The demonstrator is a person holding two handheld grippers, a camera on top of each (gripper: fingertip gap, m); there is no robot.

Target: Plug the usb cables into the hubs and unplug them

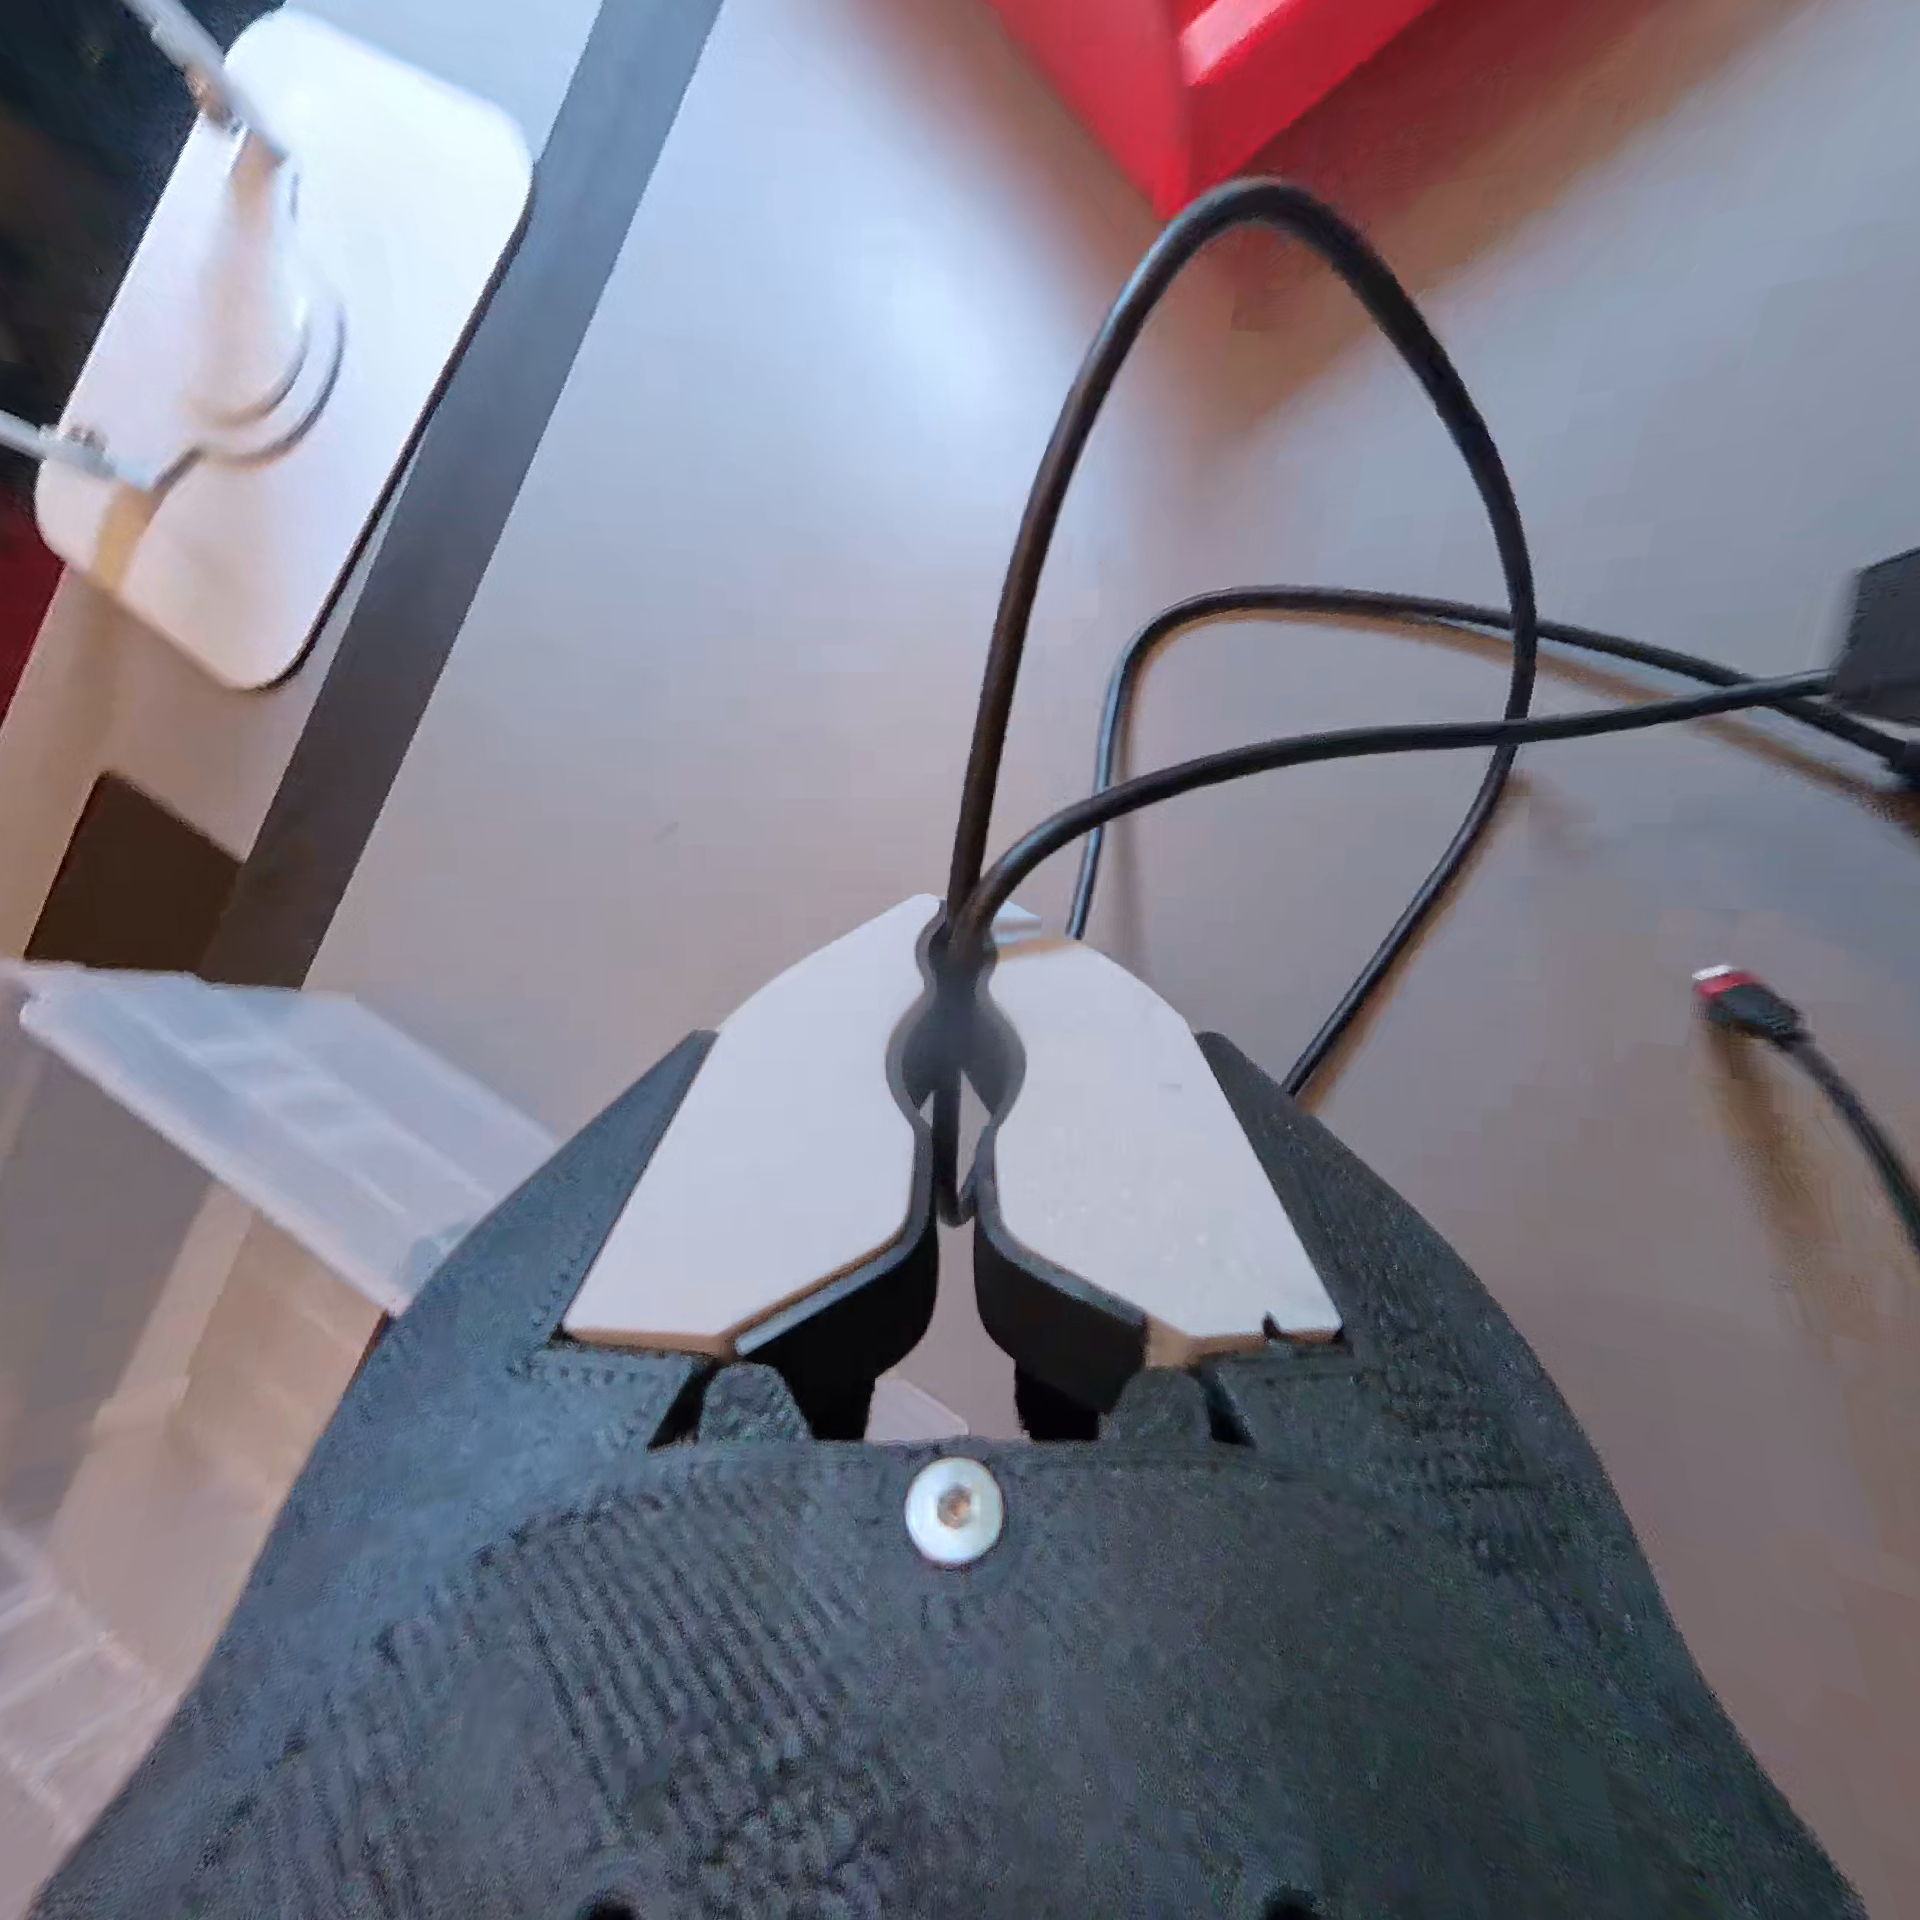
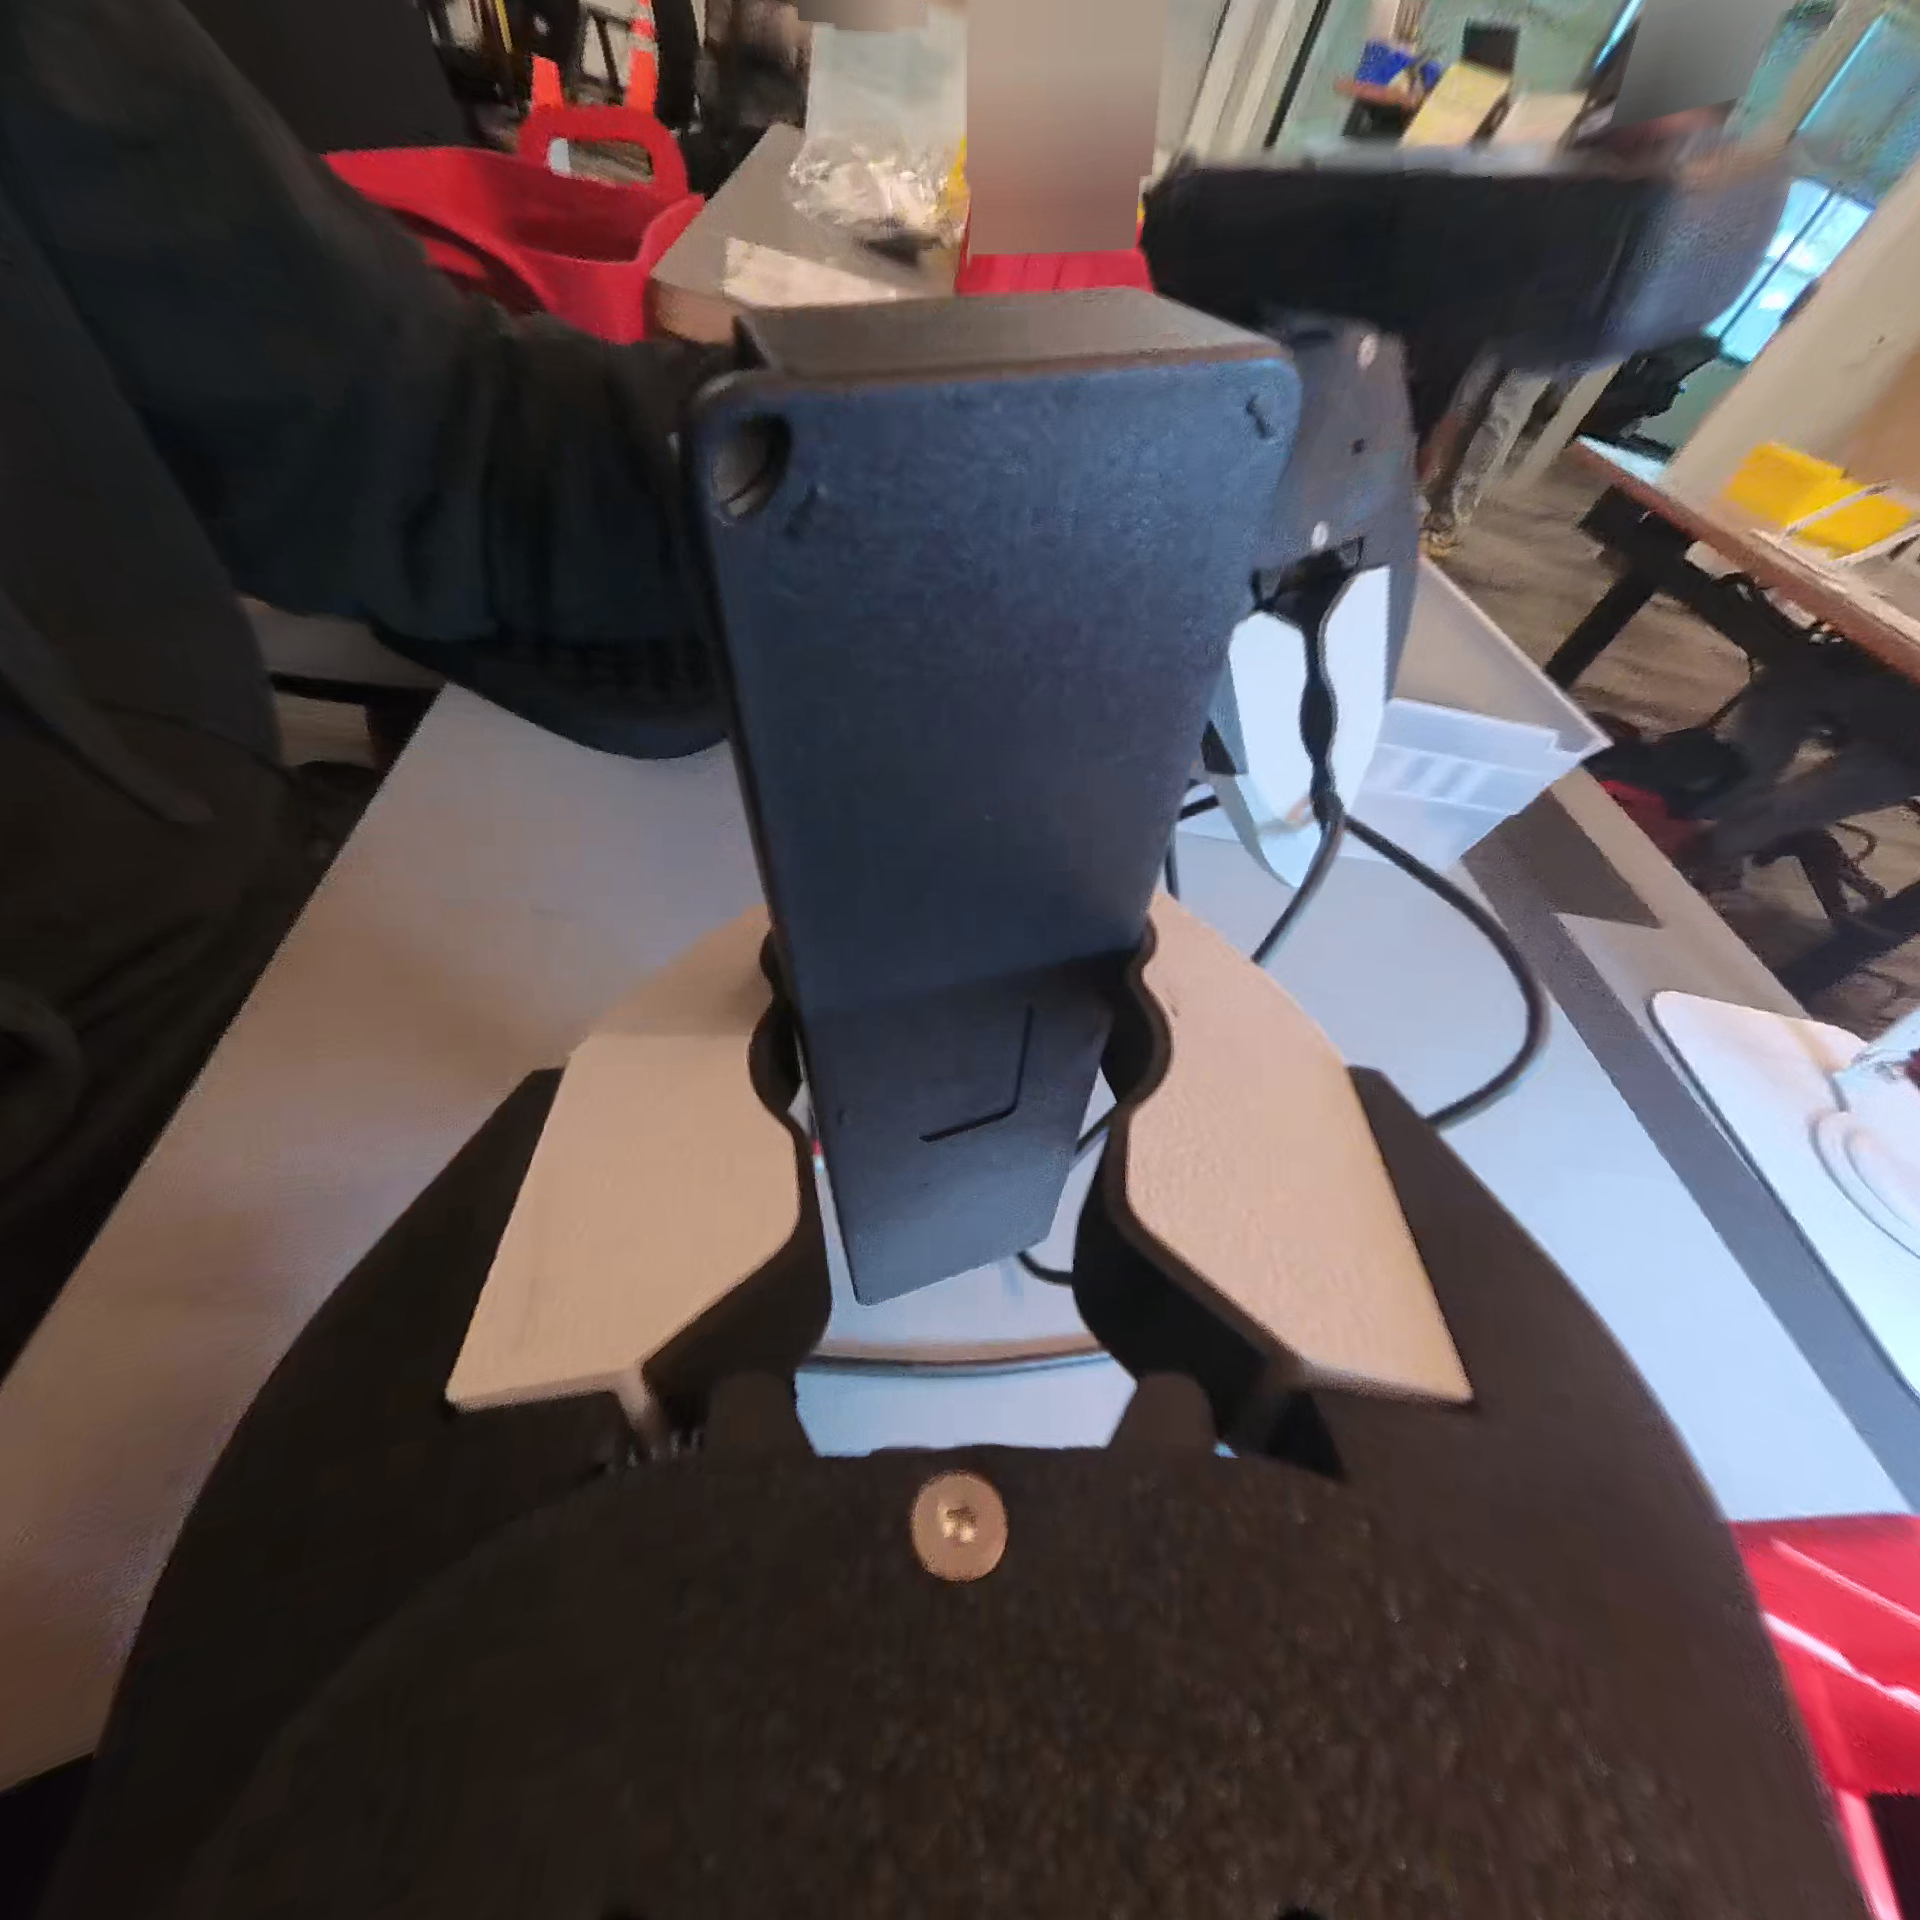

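Note:
My left gripper (image 1: 961, 935) is shut on black USB cable: a tall loop (image 1: 1042, 520) and a second strand (image 1: 1351, 738) come out of its fingertips above the grey table (image 1: 779, 520). The second strand runs to a black hub (image 1: 1886, 644) at the right edge. A loose USB plug with a red end (image 1: 1745, 1003) lies on the table at the right. My right gripper (image 2: 961, 956) is shut on a flat black hub (image 2: 997, 675) and holds it upright. The left gripper (image 2: 1311, 790) also shows behind it, fingers pointing down, with the cable (image 2: 1496, 956) looping onto the table.
A red bin (image 1: 1247, 83) stands at the far edge and also shows in the right wrist view (image 2: 1818, 1621). A white monitor-stand base (image 1: 281, 364) and a clear plastic box (image 1: 208, 1143) are on the left. A person's dark sleeve (image 2: 364, 416) reaches over the table. Tip to tip, the grippers are about 15 cm apart.

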